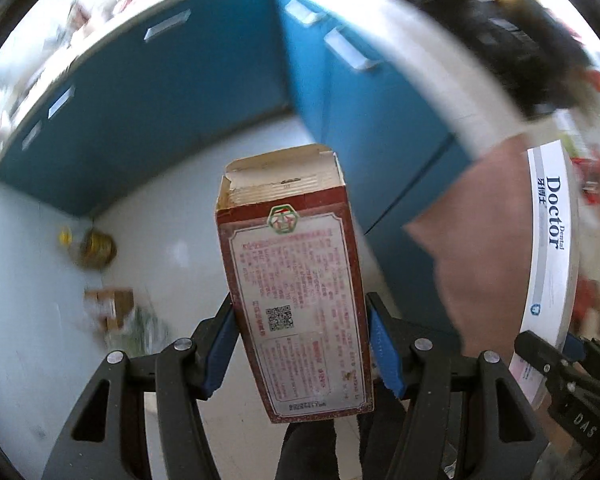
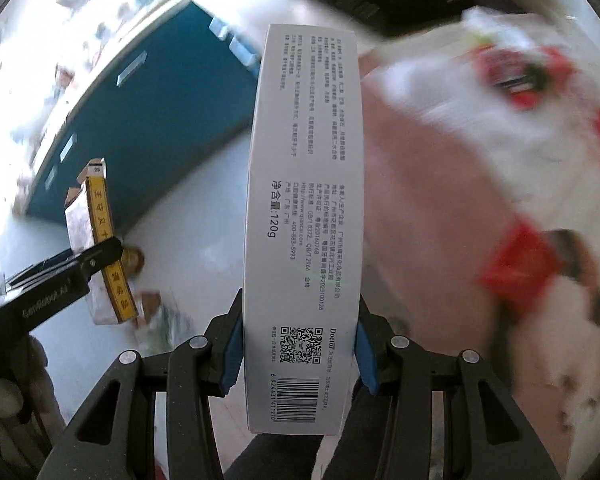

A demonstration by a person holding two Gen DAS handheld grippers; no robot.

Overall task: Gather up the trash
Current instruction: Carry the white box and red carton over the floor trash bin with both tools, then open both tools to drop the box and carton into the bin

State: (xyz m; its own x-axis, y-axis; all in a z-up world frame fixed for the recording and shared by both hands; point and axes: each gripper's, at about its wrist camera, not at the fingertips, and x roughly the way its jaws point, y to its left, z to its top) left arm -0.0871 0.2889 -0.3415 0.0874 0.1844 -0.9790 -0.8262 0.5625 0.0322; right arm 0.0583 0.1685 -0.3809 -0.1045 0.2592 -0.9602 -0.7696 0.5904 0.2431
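The left gripper (image 1: 300, 344) has its jaws clamped on a red carton (image 1: 296, 280) with a torn-open top; the right gripper (image 2: 298, 344) grips a white toothpaste box (image 2: 304, 220), both above the pale floor (image 1: 172, 248).
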